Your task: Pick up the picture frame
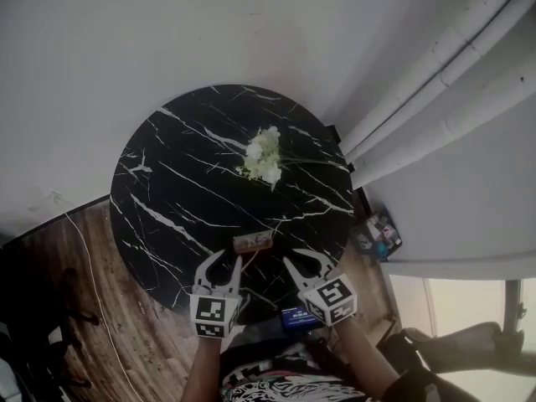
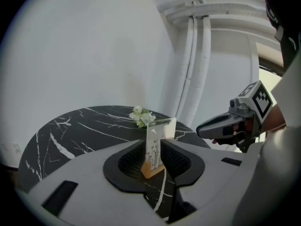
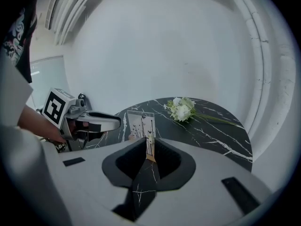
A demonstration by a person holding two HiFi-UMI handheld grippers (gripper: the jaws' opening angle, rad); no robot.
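A small clear picture frame (image 1: 253, 242) on a wooden base stands near the front edge of the round black marble table (image 1: 167, 182). Its print shows thin plant stems. My left gripper (image 1: 222, 260) hovers just short of the frame on its left, jaws slightly apart. Through that gap in the left gripper view the frame (image 2: 154, 147) shows edge-on, and the pads do not press on it. My right gripper (image 1: 306, 260) is just right of the frame with its jaws together. In the right gripper view the frame (image 3: 140, 125) stands ahead, with the left gripper (image 3: 113, 121) beside it.
A bunch of white flowers (image 1: 264, 157) lies on the table beyond the frame. White pipes (image 1: 435, 82) and a wall run along the right. Small items (image 1: 377, 234) sit on the floor by the table's right edge. Wooden floor (image 1: 126, 325) lies to the left.
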